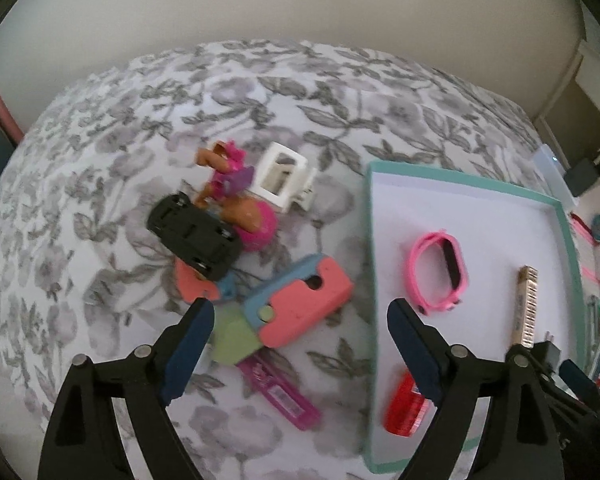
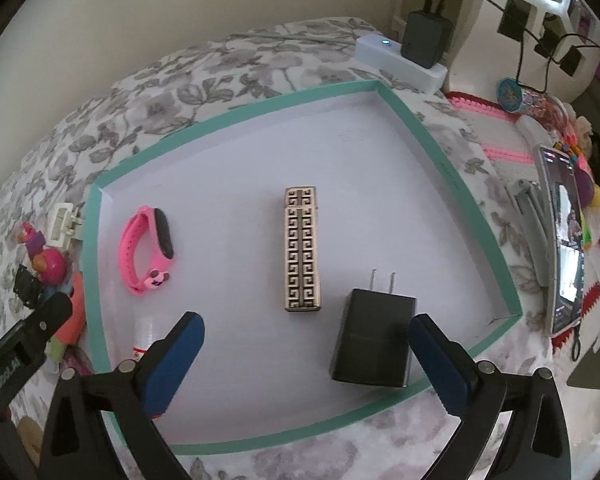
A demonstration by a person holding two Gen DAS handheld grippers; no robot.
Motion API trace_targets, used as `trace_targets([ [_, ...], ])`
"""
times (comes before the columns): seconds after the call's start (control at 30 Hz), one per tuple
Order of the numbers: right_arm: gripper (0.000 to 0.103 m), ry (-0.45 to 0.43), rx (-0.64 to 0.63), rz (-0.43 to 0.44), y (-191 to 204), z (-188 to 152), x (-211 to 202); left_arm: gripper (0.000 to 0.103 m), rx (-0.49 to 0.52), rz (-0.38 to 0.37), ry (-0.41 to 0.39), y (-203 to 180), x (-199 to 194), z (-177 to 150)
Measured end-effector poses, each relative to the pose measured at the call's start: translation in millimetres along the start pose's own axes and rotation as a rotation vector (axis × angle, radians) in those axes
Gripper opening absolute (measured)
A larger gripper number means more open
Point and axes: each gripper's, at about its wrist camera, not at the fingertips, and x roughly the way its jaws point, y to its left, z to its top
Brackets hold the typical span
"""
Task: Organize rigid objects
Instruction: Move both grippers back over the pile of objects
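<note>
Left gripper [image 1: 300, 320] and right gripper [image 2: 306, 344] both hanging spread, empty — sorting into the teal tray [image 2: 404, 112] is continuing, next likely closing on the coral toy [image 1: 300, 304].

The red bottle [image 1: 405, 408] in the tray [image 1: 370, 240] is blurred, and a left-gripper finger [image 1: 416, 350] covers its top corner; in the right wrist view only its white end [image 2: 145, 334] shows, the rest behind a finger [image 2: 176, 354]. The doll [image 1: 236, 196] is partly hidden by the black car [image 1: 194, 236] — her shape is hard to read. The magenta bar [image 1: 280, 396] runs under the green block [image 1: 230, 338], its label too blurred to read. The phone [image 2: 566, 240] stands edge-on, its screen too small to make out. The charger [image 1: 550, 350] barely peeks out — mostly behind the gripper.
</note>
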Motion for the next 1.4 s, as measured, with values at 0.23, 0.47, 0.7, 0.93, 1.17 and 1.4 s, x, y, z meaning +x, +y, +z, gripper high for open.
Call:
trace_targets([
  [0.23, 0.103, -0.012, -0.052, 0.053, 15.7, -1.5, -4.3, 0.103, -0.070, 0.039, -0.081, 32.7, -9.9, 11.2],
  [0.47, 0.103, -0.067, -0.047, 0.146, 27.4, -0.8, -16.4, 0.103, -0.136, 0.098, -0.191, 78.6, -30.2, 23.7],
  [0.7, 0.103, -0.144, -0.088, 0.200, 47.9, -2.6, -31.2, 0.103, -0.198, 0.165, -0.272, 123.5, -46.8, 31.1],
  [0.93, 0.103, -0.158, -0.132, 0.260, 73.5, -3.3, -37.6, 0.103, -0.268, 0.164, -0.258, 163.3, -49.3, 35.7],
  [1.17, 0.103, -0.167, -0.174, 0.293, 101.7, 1.9, -44.5, 0.103, -0.323, 0.173, -0.221, 204.1, -42.2, 42.3],
  [1.4, 0.103, -0.126, -0.259, 0.305, 147.7, 7.0, -34.8, 0.103, -0.423, 0.166, -0.149, 252.8, -25.4, 41.9],
])
